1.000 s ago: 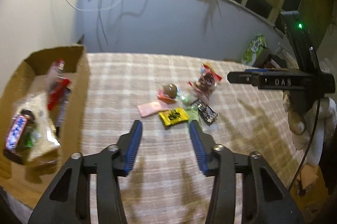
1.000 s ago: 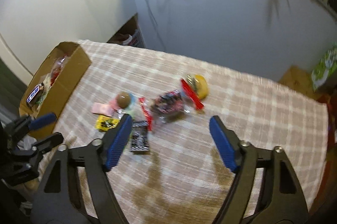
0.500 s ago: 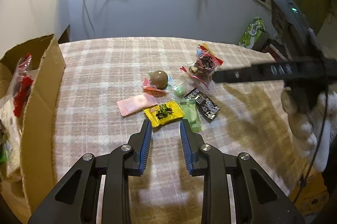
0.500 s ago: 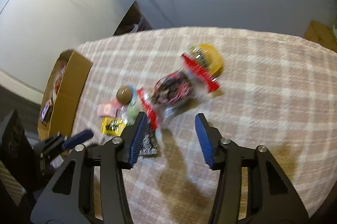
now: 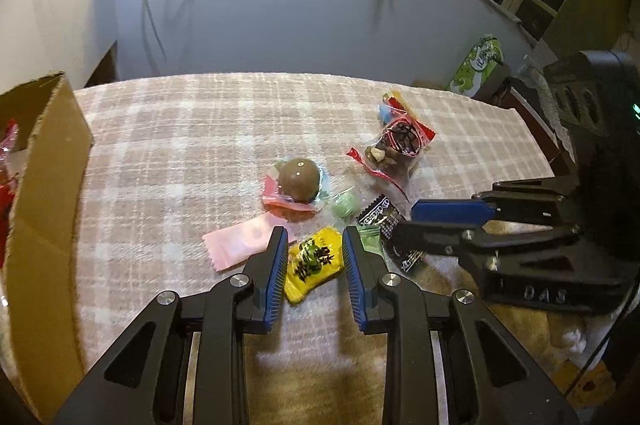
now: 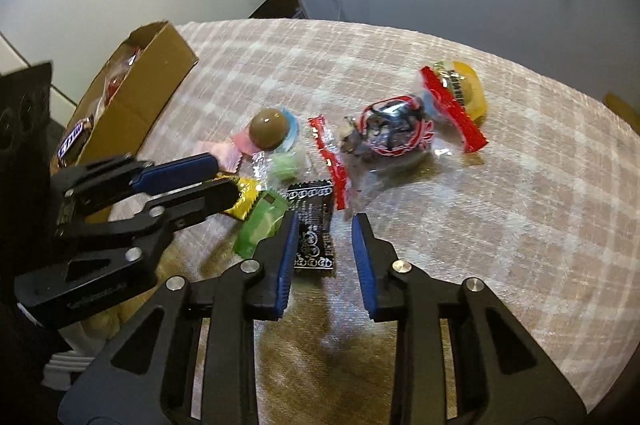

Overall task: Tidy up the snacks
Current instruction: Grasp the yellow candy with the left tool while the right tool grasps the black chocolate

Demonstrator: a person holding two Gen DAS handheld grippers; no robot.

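Loose snacks lie in a pile on the checked tablecloth (image 5: 180, 145). My left gripper (image 5: 314, 231) is down over a yellow packet (image 5: 316, 263). Its jaws stand narrowly apart with the packet between the pads, and I see no squeeze. My right gripper (image 6: 326, 216) hangs over a black packet (image 6: 314, 237). Its jaws are closing; the left pad is at the packet's edge and the right pad stands clear of it. Each gripper shows in the other's view: the right gripper (image 5: 404, 223) and the left gripper (image 6: 226, 177). A cardboard box (image 6: 136, 105) at the left holds several snacks.
Around the two packets lie a pink packet (image 5: 240, 243), a chocolate ball (image 5: 299, 179), a green packet (image 6: 260, 225), a bag of nuts (image 6: 390, 129) and a yellow-and-red snack (image 6: 460, 93). A green carton (image 5: 478, 65) stands beyond the table's far right edge.
Both grippers have come down onto the pile and narrowed their jaws, the right one from wide apart. The left gripper moved right, away from the box, to the yellow packet.
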